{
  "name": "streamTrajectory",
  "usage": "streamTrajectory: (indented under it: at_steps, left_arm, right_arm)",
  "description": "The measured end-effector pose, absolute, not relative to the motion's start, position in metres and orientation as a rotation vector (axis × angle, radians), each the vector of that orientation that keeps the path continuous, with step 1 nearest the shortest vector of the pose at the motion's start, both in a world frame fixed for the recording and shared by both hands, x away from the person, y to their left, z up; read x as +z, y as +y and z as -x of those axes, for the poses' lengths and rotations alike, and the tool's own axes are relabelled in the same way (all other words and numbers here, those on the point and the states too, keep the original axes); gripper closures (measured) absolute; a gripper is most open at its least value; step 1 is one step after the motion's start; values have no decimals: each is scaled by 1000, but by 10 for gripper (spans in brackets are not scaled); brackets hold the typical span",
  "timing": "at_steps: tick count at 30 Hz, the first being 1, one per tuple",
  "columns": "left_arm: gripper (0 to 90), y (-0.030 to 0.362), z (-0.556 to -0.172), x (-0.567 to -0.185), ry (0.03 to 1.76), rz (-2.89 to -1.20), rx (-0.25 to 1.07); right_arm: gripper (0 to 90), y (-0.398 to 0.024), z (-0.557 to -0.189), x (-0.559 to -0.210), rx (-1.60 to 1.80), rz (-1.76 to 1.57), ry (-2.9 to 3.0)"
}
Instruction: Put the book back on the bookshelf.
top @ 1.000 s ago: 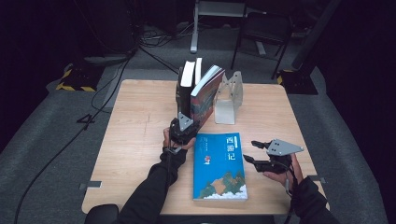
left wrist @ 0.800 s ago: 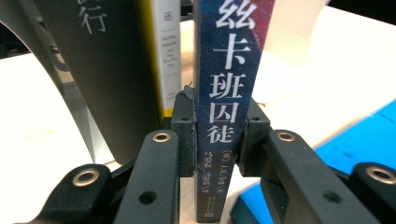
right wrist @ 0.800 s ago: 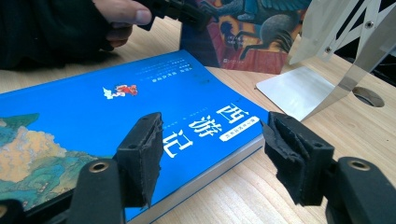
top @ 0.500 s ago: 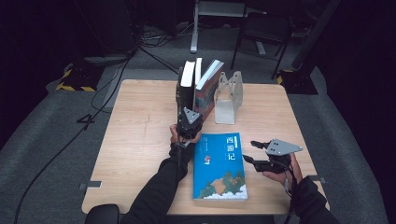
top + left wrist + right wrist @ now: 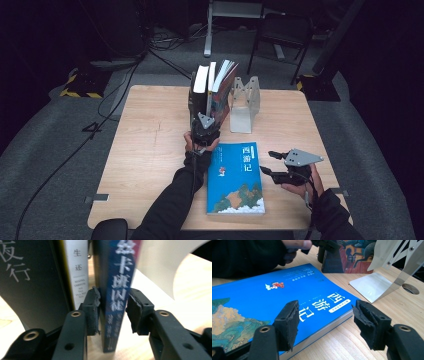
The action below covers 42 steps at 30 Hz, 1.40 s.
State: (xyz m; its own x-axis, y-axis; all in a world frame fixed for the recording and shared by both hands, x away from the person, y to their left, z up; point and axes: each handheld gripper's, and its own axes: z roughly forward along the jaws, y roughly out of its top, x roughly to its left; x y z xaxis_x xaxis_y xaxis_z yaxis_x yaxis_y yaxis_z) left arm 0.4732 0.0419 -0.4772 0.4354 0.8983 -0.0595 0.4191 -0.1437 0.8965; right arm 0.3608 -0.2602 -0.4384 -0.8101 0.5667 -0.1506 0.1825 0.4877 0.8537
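At frame centre the left gripper (image 5: 206, 131) is letting go of the upright dark-blue book (image 5: 117, 290), jaws just opening; the right gripper (image 5: 274, 164), jaws spread and empty, is waiting to grasp the flat blue book (image 5: 236, 177) next

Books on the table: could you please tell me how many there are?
4. Three stand upright together at the far edge: a black book, a white-spined one and a blue-spined one. A blue book lies flat nearer the person. More could be hidden behind the row.

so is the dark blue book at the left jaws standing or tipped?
Tipped: the dark blue book stands on its bottom edge, its top leaning toward the metal bookend. Left gripper jaws flank its spine with a gap, having just been opening.
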Motion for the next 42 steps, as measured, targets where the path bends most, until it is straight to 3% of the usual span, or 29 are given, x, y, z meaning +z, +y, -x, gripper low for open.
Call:
streamTrajectory:
  at_steps: [5,14,18,29,42]
  left_arm:
    - [581,47,-460,-478,1082,-1784,635]
    - [733,47,-457,-484,1076,-1806,642]
    - [697,42,-465,-482,1095,-1810,634]
    - [703,37,-489,-477,1135,-1825,656]
    - [654,39,-478,-470,1077,-1812,650]
  right_arm:
    - [368,-261,-361,-438,1262,-620,2321]
    - [367,-259,-361,-439,1257,-626,2327]
    - [367,-259,-360,-439,1261,-625,2330]
    - [369,-259,-360,-439,1257,-625,2328]
    - [373,-261,-361,-440,1259,-627,2327]
